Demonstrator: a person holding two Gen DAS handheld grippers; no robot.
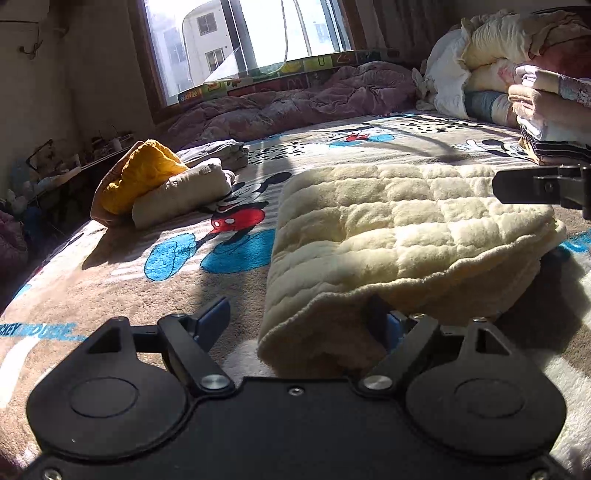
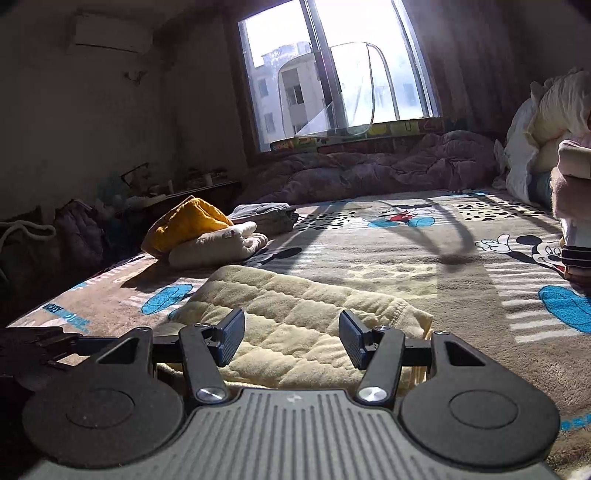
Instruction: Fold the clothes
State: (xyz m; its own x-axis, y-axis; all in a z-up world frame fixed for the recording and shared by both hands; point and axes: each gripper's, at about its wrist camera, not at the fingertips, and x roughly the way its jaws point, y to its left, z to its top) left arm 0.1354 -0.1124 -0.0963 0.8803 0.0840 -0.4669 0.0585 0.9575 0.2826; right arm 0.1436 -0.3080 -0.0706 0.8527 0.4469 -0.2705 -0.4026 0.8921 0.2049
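Cream quilted garment (image 1: 406,229): folded, lying on the bed (image 1: 110,266) near its front edge.
Left gripper (image 1: 299,325): spread wide, right finger tucked under the garment's near fold.
Right gripper (image 2: 291,338): wide apart, empty, over the garment's near edge.

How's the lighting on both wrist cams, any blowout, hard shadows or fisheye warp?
Left wrist: window blown out, hard sun on the folded cream quilted fleece garment, dark shadow at its near edge. Right wrist: window glare again, the room wall left of it underexposed, long curved shadows across the cartoon-mouse blanket. Both views bow at the edges.
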